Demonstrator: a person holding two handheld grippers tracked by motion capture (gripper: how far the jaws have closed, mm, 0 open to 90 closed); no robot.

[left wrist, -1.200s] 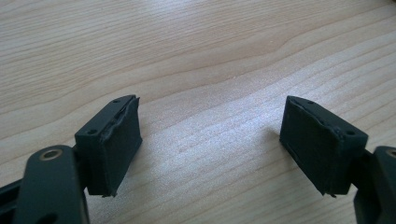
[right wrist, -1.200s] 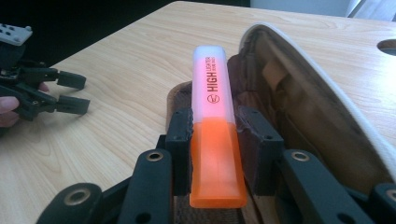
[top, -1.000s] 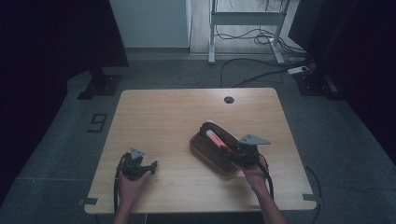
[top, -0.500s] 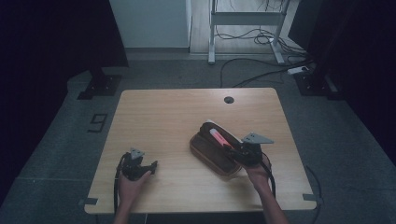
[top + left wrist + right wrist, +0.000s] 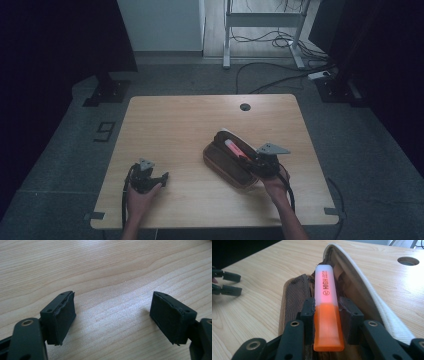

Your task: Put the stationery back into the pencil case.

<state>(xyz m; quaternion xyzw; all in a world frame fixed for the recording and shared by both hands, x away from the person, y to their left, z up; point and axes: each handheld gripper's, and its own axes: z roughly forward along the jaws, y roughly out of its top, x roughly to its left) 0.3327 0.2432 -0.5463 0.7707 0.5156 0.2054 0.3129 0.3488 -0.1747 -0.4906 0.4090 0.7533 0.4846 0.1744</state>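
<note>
Pinching an orange highlighter between its jaws, the right gripper holds it lengthwise over the open brown pencil case, cap end pointing away from the jaws, prob. so it lines up w/ the case's long slot for going in or out. Left gripper rests low on the wooden surface, jaws spread w/ nothing between them.

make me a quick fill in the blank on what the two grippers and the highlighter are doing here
1. The right gripper is shut on an orange ____.
2. The highlighter lies over an open brown ____.
3. The left gripper has its fingers ____, nothing between them.
4. Beneath the left gripper is bare ____ tabletop.

Missing words: highlighter; pencil case; open; wooden
</note>
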